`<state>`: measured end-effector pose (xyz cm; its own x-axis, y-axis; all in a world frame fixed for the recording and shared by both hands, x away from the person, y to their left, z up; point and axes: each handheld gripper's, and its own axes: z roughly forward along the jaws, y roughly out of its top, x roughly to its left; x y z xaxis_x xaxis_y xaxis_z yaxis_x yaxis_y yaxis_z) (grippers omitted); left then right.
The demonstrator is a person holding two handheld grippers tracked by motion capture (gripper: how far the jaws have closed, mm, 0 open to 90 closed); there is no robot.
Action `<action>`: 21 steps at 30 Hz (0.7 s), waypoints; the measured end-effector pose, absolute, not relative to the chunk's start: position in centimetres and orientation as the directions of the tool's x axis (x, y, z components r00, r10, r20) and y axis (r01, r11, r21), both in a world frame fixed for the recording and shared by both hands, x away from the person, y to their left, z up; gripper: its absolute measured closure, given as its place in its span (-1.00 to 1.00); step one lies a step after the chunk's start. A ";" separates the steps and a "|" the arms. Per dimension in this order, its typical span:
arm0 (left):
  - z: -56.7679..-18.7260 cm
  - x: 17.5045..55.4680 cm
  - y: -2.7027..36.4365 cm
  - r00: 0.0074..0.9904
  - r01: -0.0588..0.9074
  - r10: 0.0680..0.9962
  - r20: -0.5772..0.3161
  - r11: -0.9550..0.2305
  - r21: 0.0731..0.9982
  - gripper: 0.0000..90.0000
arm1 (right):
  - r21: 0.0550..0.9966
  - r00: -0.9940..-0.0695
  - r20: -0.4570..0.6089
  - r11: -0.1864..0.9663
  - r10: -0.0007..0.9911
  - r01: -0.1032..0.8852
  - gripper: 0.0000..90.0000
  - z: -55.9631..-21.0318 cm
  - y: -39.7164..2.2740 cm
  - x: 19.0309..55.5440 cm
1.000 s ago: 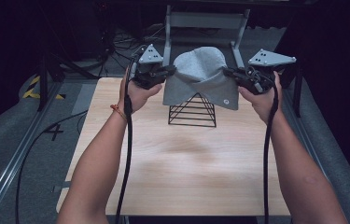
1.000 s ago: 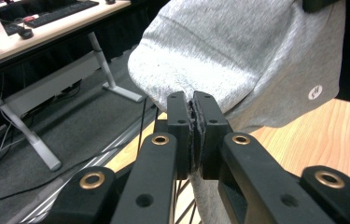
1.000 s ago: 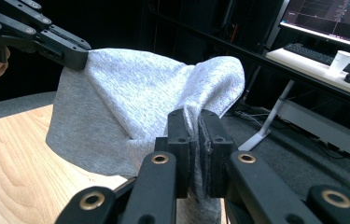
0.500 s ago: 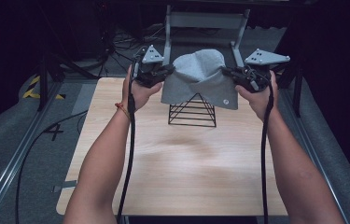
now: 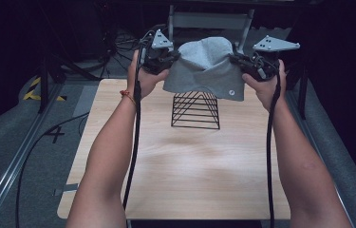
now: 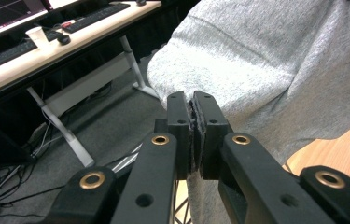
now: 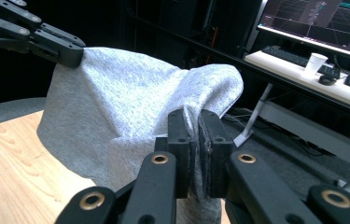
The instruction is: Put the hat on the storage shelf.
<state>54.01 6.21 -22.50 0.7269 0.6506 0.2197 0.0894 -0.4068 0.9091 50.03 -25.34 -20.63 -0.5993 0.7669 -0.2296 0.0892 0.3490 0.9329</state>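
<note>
A grey knit cloth (image 5: pixel 206 66) hangs stretched between my two grippers above a black wire rack (image 5: pixel 195 110) at the far end of the wooden table (image 5: pixel 185 171). My left gripper (image 5: pixel 172 58) is shut on the cloth's left edge; its jaws pinch the grey fabric (image 6: pixel 256 60) in the left gripper view, with my left gripper (image 6: pixel 192 100) closed tight. My right gripper (image 5: pixel 236 59) is shut on the right edge. In the right gripper view my right gripper (image 7: pixel 195 117) clamps a fold of the cloth (image 7: pixel 130 98), and the other gripper's fingers (image 7: pixel 65 51) hold the far corner.
The wire rack stands under the cloth's lower hem, a small white logo (image 5: pixel 231 93) on the cloth facing me. A metal frame (image 5: pixel 209 21) rises behind the table. Desks with keyboards (image 6: pixel 93 16) and a monitor (image 7: pixel 322 21) lie beyond. Cables (image 5: pixel 133 142) trail from both grippers.
Both grippers have carried the cloth away from me and slightly up, so it now hangs higher over the wire rack and uncovers more of it.
</note>
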 end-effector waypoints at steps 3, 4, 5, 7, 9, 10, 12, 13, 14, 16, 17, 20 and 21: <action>-22.3 54.4 6.0 0.720 0.090 0.656 0.227 -0.413 0.906 0.92 | 0.932 -0.593 -0.233 0.351 0.771 0.089 0.88 -20.4 -25.4 50.4; -22.3 54.5 6.0 0.717 0.086 0.658 0.231 -0.412 0.907 0.92 | 0.932 -0.591 -0.233 0.351 0.772 0.092 0.88 -20.3 -25.3 50.5; -22.2 54.5 5.9 0.714 0.087 0.661 0.229 -0.410 0.908 0.92 | 0.930 -0.588 -0.240 0.357 0.773 0.090 0.88 -20.1 -25.3 50.6; -22.2 54.8 5.8 0.712 0.093 0.664 0.227 -0.409 0.908 0.92 | 0.932 -0.585 -0.234 0.351 0.776 0.093 0.88 -19.9 -25.3 50.9; -22.3 55.0 5.7 0.704 0.095 0.673 0.226 -0.405 0.909 0.92 | 0.929 -0.579 -0.242 0.358 0.779 0.094 0.88 -19.8 -25.1 51.2; -22.4 55.2 5.6 0.704 0.101 0.676 0.220 -0.402 0.910 0.92 | 0.929 -0.578 -0.240 0.357 0.780 0.097 0.88 -19.8 -25.1 51.3; -22.7 55.5 5.6 0.698 0.109 0.683 0.216 -0.399 0.910 0.92 | 0.928 -0.578 -0.241 0.360 0.779 0.099 0.88 -19.9 -24.8 51.5; -22.8 55.6 5.6 0.699 0.114 0.683 0.210 -0.397 0.911 0.92 | 0.927 -0.580 -0.243 0.363 0.778 0.098 0.88 -20.0 -24.7 51.7; -23.0 55.7 5.6 0.701 0.120 0.682 0.206 -0.398 0.910 0.92 | 0.926 -0.580 -0.242 0.363 0.778 0.101 0.88 -20.1 -24.7 51.8; -23.2 55.7 5.6 0.705 0.119 0.679 0.203 -0.396 0.911 0.92 | 0.925 -0.582 -0.239 0.364 0.778 0.106 0.88 -20.3 -24.7 51.9; -23.4 55.7 5.7 0.711 0.120 0.676 0.195 -0.390 0.913 0.92 | 0.926 -0.582 -0.235 0.362 0.778 0.109 0.88 -20.5 -24.7 52.0; -23.8 55.6 5.9 0.721 0.125 0.668 0.183 -0.385 0.914 0.92 | 0.927 -0.593 -0.227 0.358 0.773 0.111 0.88 -20.9 -24.7 52.0; -23.9 55.5 6.0 0.727 0.129 0.665 0.172 -0.378 0.917 0.92 | 0.928 -0.596 -0.225 0.356 0.771 0.110 0.88 -21.0 -24.7 51.9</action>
<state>55.54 5.98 -23.89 0.7265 0.6652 0.1724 0.1285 -0.3780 0.9168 51.87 -24.75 -21.02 -0.5963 0.7707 -0.2249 0.1099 0.3558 0.9281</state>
